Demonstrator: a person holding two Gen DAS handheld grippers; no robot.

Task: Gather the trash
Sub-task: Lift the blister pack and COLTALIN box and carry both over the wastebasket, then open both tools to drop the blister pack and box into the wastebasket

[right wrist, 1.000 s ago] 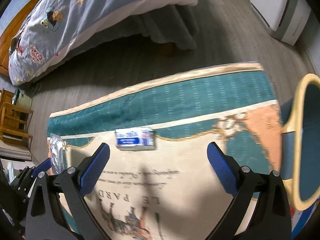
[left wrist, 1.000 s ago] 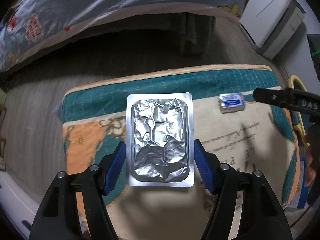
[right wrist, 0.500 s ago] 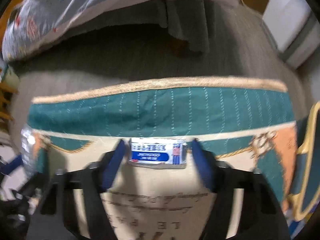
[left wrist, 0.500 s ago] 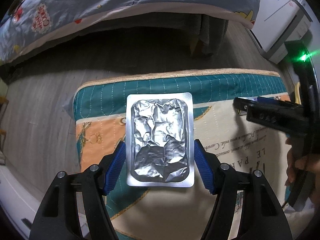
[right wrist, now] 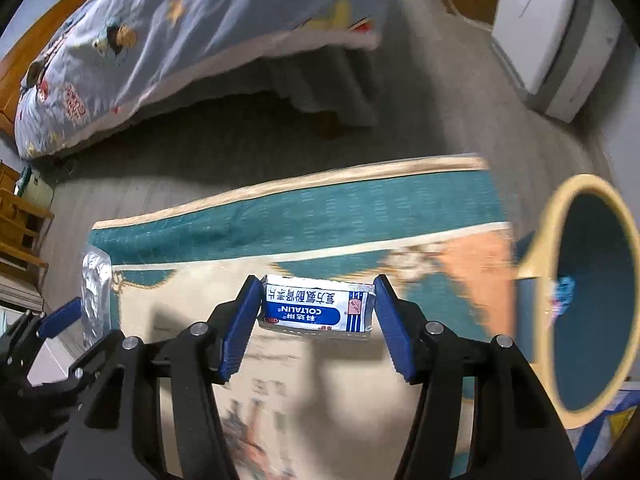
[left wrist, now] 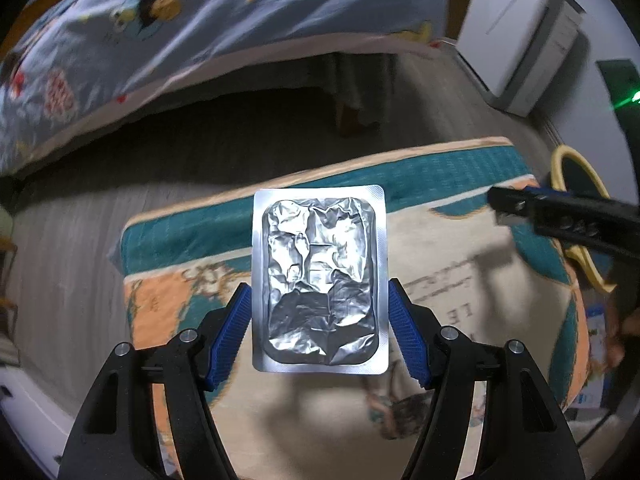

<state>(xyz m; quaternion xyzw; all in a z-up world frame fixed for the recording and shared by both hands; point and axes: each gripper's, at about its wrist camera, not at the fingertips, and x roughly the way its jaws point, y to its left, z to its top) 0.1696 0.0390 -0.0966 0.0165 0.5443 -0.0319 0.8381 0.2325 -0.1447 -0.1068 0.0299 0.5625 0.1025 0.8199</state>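
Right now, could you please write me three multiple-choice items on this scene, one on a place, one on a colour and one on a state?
1. Where is the bin in the right wrist view?
A. right of the rug
B. on the bed
C. left of the rug

2. What colour are both grippers' pads?
A. red
B. blue
C. white

3. What does the left gripper hold?
A. nothing
B. a bottle
C. a foil pack

Answers: 1 A, its yellow rim stands off the rug's right edge. 2 B, the pads are blue. 3 C, the foil pack sits clamped between them.

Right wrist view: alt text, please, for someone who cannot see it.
The right claw grips a small white-and-blue medicine box above a teal, cream and orange patterned rug. A round yellow-rimmed teal bin stands at right.
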